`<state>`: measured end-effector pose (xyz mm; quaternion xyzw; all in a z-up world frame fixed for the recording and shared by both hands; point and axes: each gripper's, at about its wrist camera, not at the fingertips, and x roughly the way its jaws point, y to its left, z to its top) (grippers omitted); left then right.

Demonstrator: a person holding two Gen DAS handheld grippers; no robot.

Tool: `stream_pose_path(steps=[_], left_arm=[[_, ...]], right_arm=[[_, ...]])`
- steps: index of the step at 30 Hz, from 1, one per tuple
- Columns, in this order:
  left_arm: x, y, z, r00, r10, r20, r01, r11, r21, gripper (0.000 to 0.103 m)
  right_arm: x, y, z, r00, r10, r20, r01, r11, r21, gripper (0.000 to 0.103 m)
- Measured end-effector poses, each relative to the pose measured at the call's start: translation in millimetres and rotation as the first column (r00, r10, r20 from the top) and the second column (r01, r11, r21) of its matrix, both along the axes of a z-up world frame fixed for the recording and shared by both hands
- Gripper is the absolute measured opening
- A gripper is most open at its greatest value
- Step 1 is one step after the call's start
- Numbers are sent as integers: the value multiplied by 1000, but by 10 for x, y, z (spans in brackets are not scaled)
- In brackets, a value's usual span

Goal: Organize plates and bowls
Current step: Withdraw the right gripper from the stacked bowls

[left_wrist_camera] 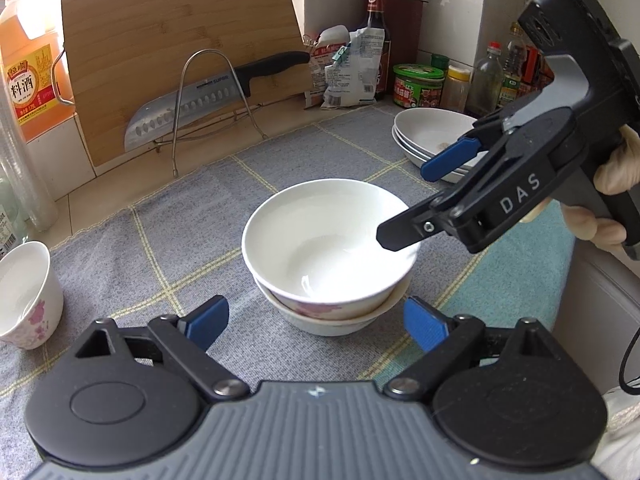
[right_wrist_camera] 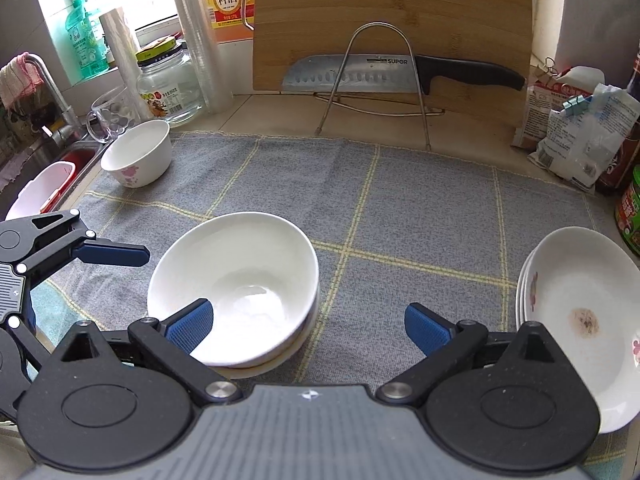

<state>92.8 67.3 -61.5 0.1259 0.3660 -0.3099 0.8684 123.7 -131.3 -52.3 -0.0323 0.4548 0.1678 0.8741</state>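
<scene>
Two white bowls [left_wrist_camera: 328,248] sit nested, the lower one with a pink flower print, in the middle of a grey checked mat [left_wrist_camera: 160,220]. My left gripper [left_wrist_camera: 316,326] is open just short of them, with nothing between its blue pads. My right gripper [left_wrist_camera: 420,200] comes in from the right, open, one black finger over the top bowl's right rim. In the right wrist view the nested bowls [right_wrist_camera: 236,280] lie behind the right gripper's [right_wrist_camera: 306,330] left pad, unpressed. A stack of shallow white plates [right_wrist_camera: 580,312] rests at the right. A third flowered bowl [right_wrist_camera: 138,152] stands at the mat's far left corner.
A cutting board [right_wrist_camera: 392,20] leans on the back wall behind a wire rack holding a cleaver [right_wrist_camera: 360,72]. Bottles and jars [left_wrist_camera: 420,84] crowd the right back corner beyond the plates [left_wrist_camera: 428,132]. A sink [right_wrist_camera: 60,160] lies left. One finger of the left gripper [right_wrist_camera: 112,254] shows at the left.
</scene>
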Motion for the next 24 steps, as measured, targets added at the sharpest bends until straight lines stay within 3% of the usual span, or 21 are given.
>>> stream_pose_path(steps=[8, 13, 19, 24], left_arm=[[-28, 71, 0, 1000, 10, 8, -10, 1000, 9, 94], [-18, 238, -11, 999, 46, 16, -46, 999, 9, 94], [20, 675, -48, 987, 157, 25, -157, 987, 15, 94], [40, 1197, -67, 960, 278, 34, -279, 960, 24, 94]], right_arm=[[-130, -39, -76, 999, -45, 29, 46, 999, -21, 103], [-183, 118, 111, 996, -15, 91, 18, 999, -31, 103], [-180, 568, 322, 977, 86, 193, -68, 993, -101, 103], [-66, 1009, 354, 964, 163, 209, -139, 982, -125, 103]])
